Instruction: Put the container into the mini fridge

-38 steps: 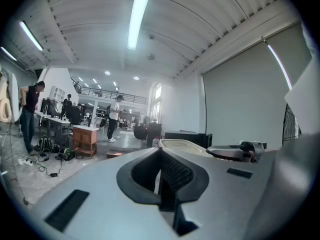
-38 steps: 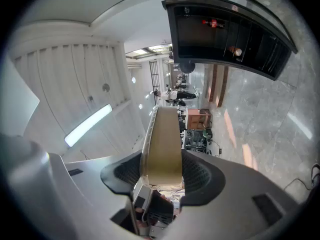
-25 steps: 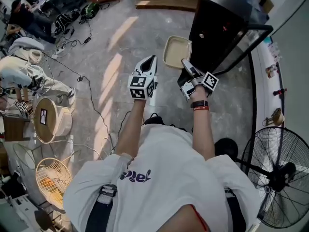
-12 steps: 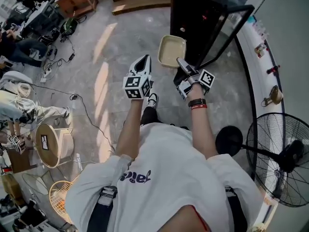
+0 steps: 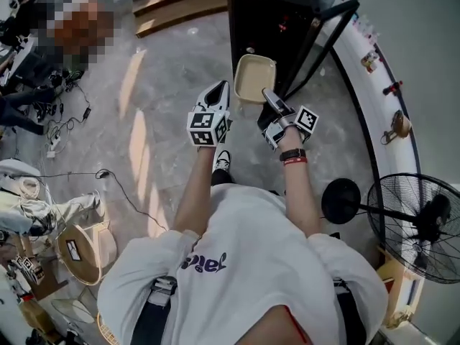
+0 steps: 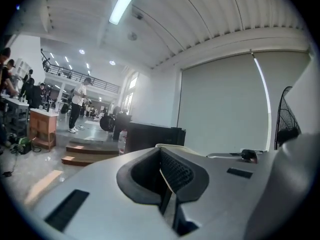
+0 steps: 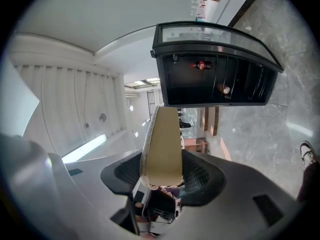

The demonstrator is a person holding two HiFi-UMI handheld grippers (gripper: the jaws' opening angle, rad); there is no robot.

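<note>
Ahead: black mini fridge (image 5: 273, 27) on the grey stone floor, dark inside with a small red glow, seen also in the right gripper view (image 7: 215, 84)
Fridge door: glass door (image 5: 305, 52) swung open toward the right side
Container: beige shallow container (image 5: 254, 77) with rounded corners, held in the air just before the fridge's open front; cannot tell whether its far end has crossed the threshold
Right gripper: right gripper (image 5: 267, 95) clamped on the container's near rim, the beige wall (image 7: 162, 144) pinched between the two dark ribbed pads (image 7: 202, 176)
Left gripper: left gripper (image 5: 223, 88) raised beside the container on its left, apart from it
Left jaws: pressed together in the left gripper view (image 6: 167, 184), nothing between them
Right wrist: red band (image 5: 295, 161) under a black one
Below the arms: one shoe (image 5: 223, 158) on the floor
Far right: standing fan (image 5: 413, 228) near a white ledge (image 5: 374, 56) bearing small items
Far side: wooden steps (image 5: 180, 2) left of the fridge
</note>
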